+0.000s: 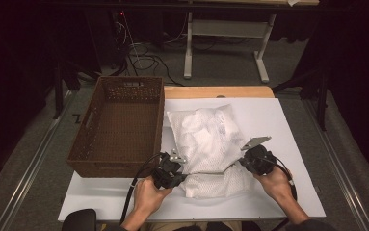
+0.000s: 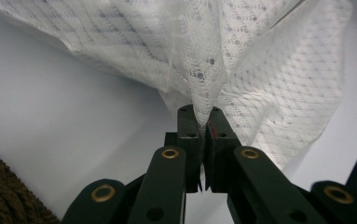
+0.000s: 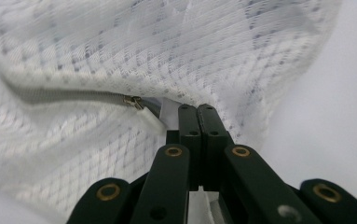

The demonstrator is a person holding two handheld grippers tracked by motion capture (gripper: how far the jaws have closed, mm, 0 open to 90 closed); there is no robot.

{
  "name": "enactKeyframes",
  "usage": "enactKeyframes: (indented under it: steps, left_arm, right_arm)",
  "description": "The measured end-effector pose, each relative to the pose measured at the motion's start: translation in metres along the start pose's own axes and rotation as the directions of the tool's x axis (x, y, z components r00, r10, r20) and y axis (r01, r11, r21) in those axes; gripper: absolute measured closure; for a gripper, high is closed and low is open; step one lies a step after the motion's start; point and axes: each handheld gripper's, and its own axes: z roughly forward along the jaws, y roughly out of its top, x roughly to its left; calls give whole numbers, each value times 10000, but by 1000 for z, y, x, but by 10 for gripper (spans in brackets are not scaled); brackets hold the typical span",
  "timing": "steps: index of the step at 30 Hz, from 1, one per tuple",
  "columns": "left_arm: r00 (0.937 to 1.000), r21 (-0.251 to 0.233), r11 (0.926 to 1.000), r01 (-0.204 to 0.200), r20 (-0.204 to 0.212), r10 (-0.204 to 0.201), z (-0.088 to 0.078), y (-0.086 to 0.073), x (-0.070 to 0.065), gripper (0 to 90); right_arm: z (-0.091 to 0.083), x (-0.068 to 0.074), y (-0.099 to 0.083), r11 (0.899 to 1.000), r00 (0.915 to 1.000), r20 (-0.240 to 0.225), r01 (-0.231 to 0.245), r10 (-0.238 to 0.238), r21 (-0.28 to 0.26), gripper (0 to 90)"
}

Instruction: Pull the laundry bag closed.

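A white mesh bag [image 1: 206, 144] lies at the centre of the high view on the white tabletop [image 1: 278, 120], its near part folded over toward the lower edge of the frame. The fabric is a fine open net with a diamond pattern; a zip [image 3: 133, 101] with a white pull tab runs along one seam, seen at centre left in the right gripper view.

The left gripper [image 1: 175, 168], at lower centre of the high view, meets the near left edge of the bag. In the left gripper view its jaws are pressed together on a gathered pleat of mesh, which rises from between them and fans out across the upper frame.

The right gripper [image 1: 249, 156], right of centre in the high view, meets the near right edge of the bag. In the right gripper view its jaws are fully closed, the bag's edge pinched at their tips just right of the zip pull.

A brown woven basket [image 1: 119, 125] stands left of the bag, its long wall just beside the fabric. A hand [image 1: 148, 195] holds each gripper from the bottom edge.
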Motion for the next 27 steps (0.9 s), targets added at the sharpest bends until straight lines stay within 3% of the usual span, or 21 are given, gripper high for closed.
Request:
enactKeyframes:
  steps: [5, 11, 14, 18, 21, 24, 27]
  left_arm:
    - [10000, 93, 9999, 53, -27, -52, 3, -1, 0, 865]
    - [10000, 256, 9997, 25, 55, -26, 4, -2, 0, 865]
    - [10000, 269, 9996, -8, 71, 6, 3, -2, 0, 866]
    - [10000, 117, 9999, 62, 47, -63, -2, -3, 1, 866]
    - [10000, -5, 10000, 62, 49, -62, -7, -4, 3, 867]
    - [9999, -80, 10000, 52, 99, -51, -11, -4, 3, 868]
    - [10000, -97, 10000, 22, 72, -22, -11, -5, 3, 867]
  right_arm:
    - [-5, 2, -13, 9991, 9995, -267, -179, 189, 391, 900]
    - [-7, 15, -15, 9999, 9978, -653, 93, -88, 73, 900]
    - [1, 19, -11, 9992, 9974, -685, 250, -228, 306, 900]
    - [22, 16, -5, 9967, 9978, -666, 74, -20, 806, 900]
    - [35, 17, -3, 9914, 9994, -291, 216, -179, 1290, 900]
    - [40, 12, 0, 9941, 9986, 496, 106, -161, 1077, 900]
    - [37, 8, 0, 9968, 9987, 504, -21, -19, 802, 874]
